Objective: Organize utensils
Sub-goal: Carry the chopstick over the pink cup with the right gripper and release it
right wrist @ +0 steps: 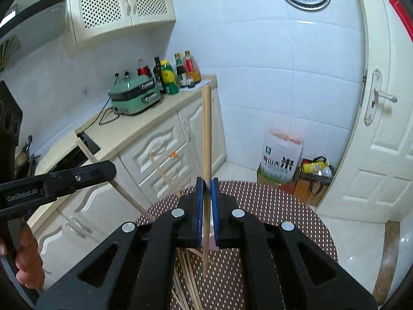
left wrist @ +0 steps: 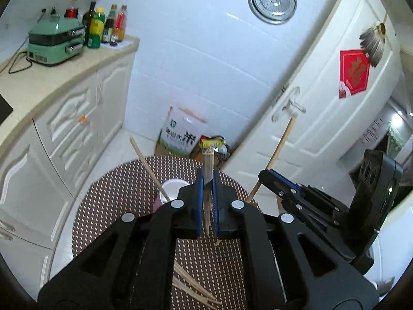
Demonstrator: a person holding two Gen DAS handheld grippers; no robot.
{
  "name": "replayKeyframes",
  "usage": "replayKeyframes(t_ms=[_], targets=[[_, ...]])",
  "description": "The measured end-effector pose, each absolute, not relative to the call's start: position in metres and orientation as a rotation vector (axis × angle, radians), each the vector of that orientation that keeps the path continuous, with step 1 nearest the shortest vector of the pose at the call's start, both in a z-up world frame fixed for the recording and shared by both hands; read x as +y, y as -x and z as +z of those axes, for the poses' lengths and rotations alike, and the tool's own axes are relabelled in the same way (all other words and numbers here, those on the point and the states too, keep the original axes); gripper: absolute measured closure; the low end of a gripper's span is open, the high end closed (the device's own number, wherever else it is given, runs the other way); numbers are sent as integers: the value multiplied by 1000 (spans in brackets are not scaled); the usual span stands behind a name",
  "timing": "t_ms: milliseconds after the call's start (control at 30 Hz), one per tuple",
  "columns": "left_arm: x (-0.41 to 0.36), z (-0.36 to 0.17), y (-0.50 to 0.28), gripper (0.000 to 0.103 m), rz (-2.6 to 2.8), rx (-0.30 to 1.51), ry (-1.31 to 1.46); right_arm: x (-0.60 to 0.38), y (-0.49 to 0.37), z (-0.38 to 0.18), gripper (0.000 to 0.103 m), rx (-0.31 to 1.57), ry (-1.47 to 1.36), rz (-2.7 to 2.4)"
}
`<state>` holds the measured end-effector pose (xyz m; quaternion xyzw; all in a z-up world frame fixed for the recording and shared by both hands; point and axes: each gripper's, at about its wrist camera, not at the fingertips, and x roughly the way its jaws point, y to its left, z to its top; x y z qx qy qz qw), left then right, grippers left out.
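In the left wrist view my left gripper (left wrist: pixel 207 180) is shut on a wooden chopstick (left wrist: pixel 208 162) that stands up between the blue pads. Just past them, a white cup (left wrist: pixel 173 186) on the table holds one slanting chopstick (left wrist: pixel 148 166). At the right my right gripper (left wrist: pixel 265 177) is raised with another chopstick (left wrist: pixel 280 147). The right wrist view shows my right gripper (right wrist: pixel 207 184) shut on that upright chopstick (right wrist: pixel 206 134), with the left gripper (right wrist: pixel 109 169) at the left holding its stick (right wrist: pixel 129 196). Loose chopsticks (right wrist: pixel 187 276) lie on the mat below; the cup is mostly hidden here.
A round table with a brown dotted mat (left wrist: pixel 108 206) stands under both grippers. A kitchen counter (right wrist: pixel 144 126) carries a green appliance (right wrist: pixel 135 98) and bottles. A rice bag (right wrist: pixel 280 160) stands by the tiled wall, beside a white door (right wrist: pixel 382 142). A person's hand (right wrist: pixel 27 261) holds the left gripper.
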<state>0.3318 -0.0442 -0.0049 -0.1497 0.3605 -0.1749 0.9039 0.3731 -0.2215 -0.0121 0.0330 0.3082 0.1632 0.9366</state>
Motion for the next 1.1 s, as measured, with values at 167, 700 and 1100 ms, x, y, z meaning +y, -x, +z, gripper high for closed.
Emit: replayKeyframes(t_ms=[167, 700, 1100], targets=[[-38, 9, -339, 97, -320, 689, 303, -219, -383, -8, 98, 591, -86, 327], [-42, -29, -373, 96, -253, 713, 214, -214, -423, -26, 98, 561, -96, 275], [-49, -71, -375, 96, -267, 807, 193, -211, -432, -59, 98, 618, -90, 281]])
